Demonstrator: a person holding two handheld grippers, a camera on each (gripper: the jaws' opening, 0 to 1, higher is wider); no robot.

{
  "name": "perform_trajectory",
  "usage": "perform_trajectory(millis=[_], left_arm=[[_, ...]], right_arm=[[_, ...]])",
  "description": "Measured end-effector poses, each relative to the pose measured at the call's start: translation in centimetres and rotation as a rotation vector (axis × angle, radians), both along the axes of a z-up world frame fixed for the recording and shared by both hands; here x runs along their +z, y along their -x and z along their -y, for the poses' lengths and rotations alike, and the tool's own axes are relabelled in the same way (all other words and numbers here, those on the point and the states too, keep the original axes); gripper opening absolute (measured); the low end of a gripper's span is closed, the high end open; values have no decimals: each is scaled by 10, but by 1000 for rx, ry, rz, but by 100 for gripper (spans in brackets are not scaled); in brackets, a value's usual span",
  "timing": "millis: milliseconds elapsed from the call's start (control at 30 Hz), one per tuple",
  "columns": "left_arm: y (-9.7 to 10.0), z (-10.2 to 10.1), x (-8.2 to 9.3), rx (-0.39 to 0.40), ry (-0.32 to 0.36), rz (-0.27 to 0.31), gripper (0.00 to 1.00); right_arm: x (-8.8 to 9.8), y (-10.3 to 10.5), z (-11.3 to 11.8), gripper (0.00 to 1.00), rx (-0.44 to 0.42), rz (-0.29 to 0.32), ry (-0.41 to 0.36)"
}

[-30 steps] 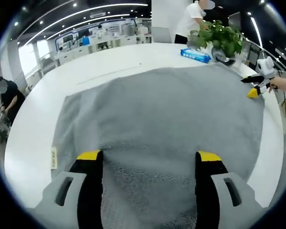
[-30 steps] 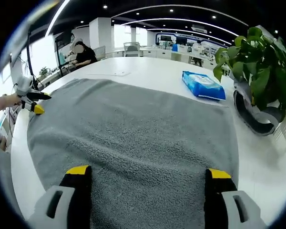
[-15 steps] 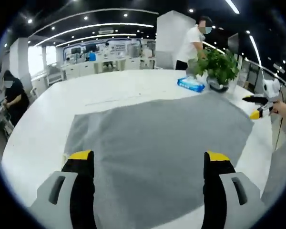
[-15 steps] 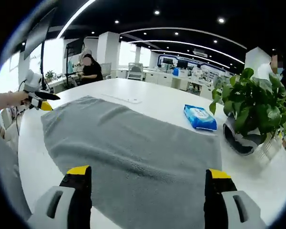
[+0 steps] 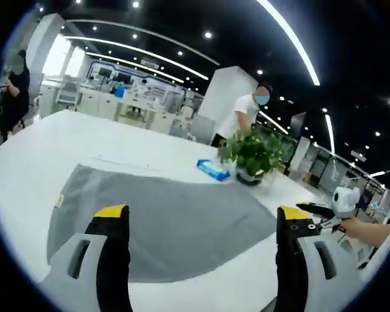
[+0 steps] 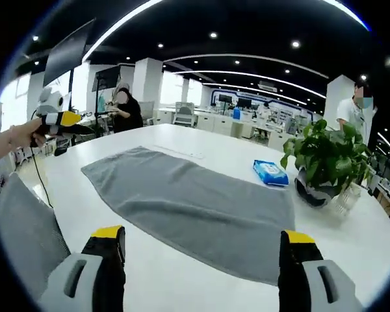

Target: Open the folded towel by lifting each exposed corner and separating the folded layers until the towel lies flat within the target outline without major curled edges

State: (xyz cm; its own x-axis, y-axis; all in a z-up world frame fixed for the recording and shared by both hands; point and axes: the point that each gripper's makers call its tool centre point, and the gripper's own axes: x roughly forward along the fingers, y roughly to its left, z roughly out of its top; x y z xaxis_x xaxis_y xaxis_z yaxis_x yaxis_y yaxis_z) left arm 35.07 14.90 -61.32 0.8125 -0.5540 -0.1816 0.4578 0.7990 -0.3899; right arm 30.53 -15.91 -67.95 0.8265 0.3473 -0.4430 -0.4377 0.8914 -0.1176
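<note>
A grey terry-cloth towel (image 5: 162, 224) is lying spread open and flat on the broad white tabletop (image 5: 45, 140), and in the right gripper view the same towel (image 6: 188, 205) is stretching from about 10 o'clock toward 4 o'clock with no curled edge standing out. The left gripper (image 5: 205, 224), its jaws yellow-tipped, is hanging released above the near edge of the cloth, jaws wide apart and gripping nothing; a small pale tag (image 5: 58, 201) is showing at the towel's corner near 9 o'clock. The right gripper (image 6: 198, 244) is likewise hovering with its jaws spread and empty, over bare table just short of the towel's near edge. Beyond the far edge, around 1 o'clock in the left gripper view, a blue packet of wipes (image 5: 213, 170) is lying on the table just beside a leafy green potted plant (image 5: 252, 156) — the two are sitting near the towel's far corner but apart from it. In the right gripper view the packet (image 6: 270, 173) and the plant (image 6: 325, 166) are sitting at about 2 o'clock. A person in a white shirt (image 5: 244, 120) is standing behind the plant, and another person in dark clothes (image 6: 125, 110) is standing at the table's far side.
</note>
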Motion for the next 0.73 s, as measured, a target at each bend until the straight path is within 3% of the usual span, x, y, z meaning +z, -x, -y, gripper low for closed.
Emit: perform_trajectory(millis=[200,300,400,533,633,733], left_arm=[[37,9,-3,48,-34,102,93],[52,14,-11,68,-46,116,92],[58,13,-16,101,-59,145,92],[60,15,-20,120,-99,178,91],[59,14,-17,130,-206,238,89],[59,18,-24,116,-250,234,88]], right_arm=[[5,13,-16,100,5,58,-7],[4,14,-28,97,19,77,-20],[5,16,-35,98,70,109,63],[8,17,-39,98,89,126,34],[6,17,-40,98,91,121,35],[1,18,-44,98,110,113,57]])
